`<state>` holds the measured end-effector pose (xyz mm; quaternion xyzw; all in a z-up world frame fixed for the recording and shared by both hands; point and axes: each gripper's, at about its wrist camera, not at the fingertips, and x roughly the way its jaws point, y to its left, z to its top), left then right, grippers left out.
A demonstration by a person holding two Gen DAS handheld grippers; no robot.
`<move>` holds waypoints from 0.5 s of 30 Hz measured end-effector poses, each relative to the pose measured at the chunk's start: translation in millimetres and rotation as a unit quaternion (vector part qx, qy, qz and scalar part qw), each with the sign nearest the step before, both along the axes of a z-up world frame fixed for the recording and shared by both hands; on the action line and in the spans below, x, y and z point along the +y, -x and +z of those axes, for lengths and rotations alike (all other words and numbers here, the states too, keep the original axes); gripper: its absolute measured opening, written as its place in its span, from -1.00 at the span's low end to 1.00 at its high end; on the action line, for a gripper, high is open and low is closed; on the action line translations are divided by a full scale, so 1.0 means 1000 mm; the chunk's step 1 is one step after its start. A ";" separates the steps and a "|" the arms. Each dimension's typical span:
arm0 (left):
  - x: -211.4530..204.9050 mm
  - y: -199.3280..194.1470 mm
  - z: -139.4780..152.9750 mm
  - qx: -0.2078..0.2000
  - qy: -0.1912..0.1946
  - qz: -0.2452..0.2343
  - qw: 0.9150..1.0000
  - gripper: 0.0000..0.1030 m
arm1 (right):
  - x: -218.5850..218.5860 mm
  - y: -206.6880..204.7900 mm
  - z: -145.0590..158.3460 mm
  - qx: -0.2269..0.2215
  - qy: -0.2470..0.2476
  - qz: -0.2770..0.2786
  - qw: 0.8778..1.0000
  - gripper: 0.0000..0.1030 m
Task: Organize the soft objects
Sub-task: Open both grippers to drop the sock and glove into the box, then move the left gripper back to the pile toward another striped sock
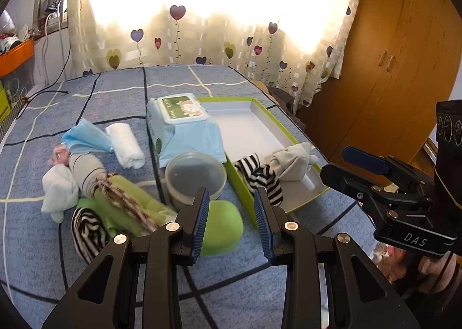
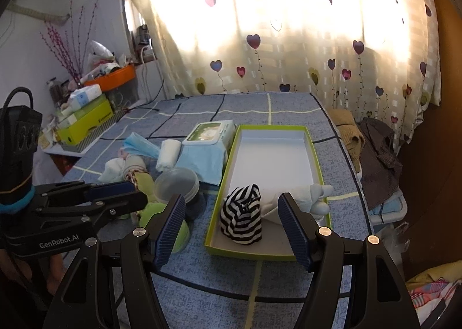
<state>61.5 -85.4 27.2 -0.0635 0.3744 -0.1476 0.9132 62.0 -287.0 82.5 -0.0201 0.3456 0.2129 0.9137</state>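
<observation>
Both jaws stand apart and hold nothing: I have the left gripper point(image 1: 231, 210) above a green sponge point(image 1: 222, 228), the right gripper point(image 2: 231, 231) before the green-rimmed box point(image 2: 313, 150). Inside its near end lie a striped sock point(image 2: 241, 219) and a grey one point(image 2: 294, 199) (touching). More rolled socks point(image 1: 86, 173) wait left, beside the wipes pack point(image 1: 184, 130).

We see a sunlit heart-print curtain point(image 2: 277, 26) behind the bed point(image 2: 202, 294) — a brown wooden wardrobe point(image 1: 384, 63) stands beside it.

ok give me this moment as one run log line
left gripper: open, empty | right gripper: open, empty | green box: striped sock, grey sock | rest: on bed
</observation>
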 end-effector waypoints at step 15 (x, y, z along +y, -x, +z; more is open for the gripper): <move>0.040 0.020 -0.008 0.002 0.015 0.035 0.999 -0.35 | 0.020 0.021 0.007 -0.007 -0.011 0.021 1.000 0.30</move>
